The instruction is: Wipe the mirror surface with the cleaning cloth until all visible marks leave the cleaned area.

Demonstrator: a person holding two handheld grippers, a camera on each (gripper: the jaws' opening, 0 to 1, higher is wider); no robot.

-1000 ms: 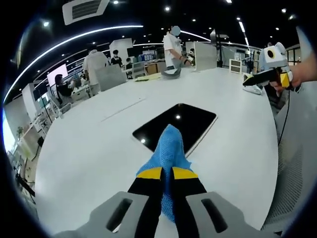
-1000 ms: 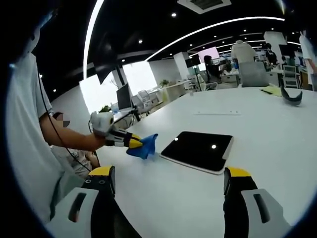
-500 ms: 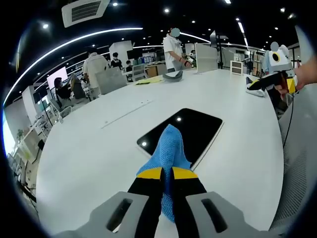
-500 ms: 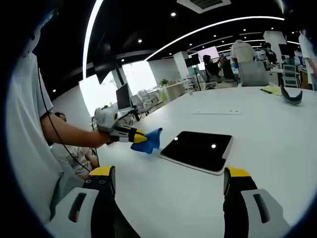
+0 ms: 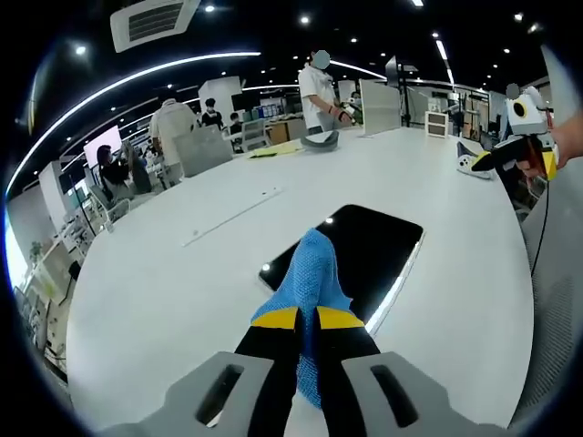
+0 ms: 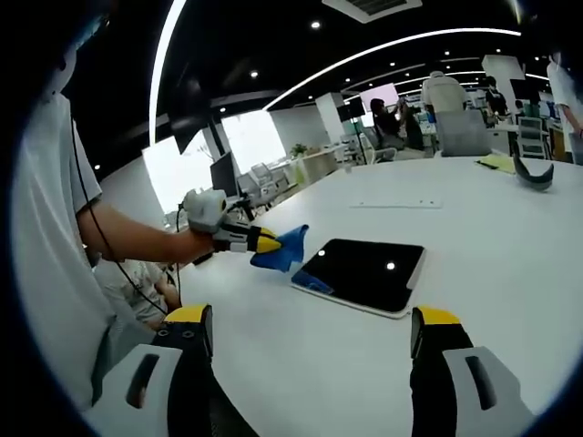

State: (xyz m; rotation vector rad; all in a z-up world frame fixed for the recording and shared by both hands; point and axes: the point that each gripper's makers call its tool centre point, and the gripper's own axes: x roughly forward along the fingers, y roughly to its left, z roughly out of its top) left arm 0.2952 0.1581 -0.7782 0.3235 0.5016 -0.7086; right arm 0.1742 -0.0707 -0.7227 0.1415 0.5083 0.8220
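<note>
Cloth (image 5: 312,273) in left jaws, seemingly over mirror (image 5: 360,255)

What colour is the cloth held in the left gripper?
The cloth is bright blue, shown best in the left gripper view.

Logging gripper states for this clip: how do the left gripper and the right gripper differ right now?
The left gripper has its fingers shut on the blue cleaning cloth; the right gripper is open and holds nothing. The left gripper reaches to the mirror's near edge, while the right gripper hangs back from it above the white table. Both have black fingers with yellow tips.
</note>
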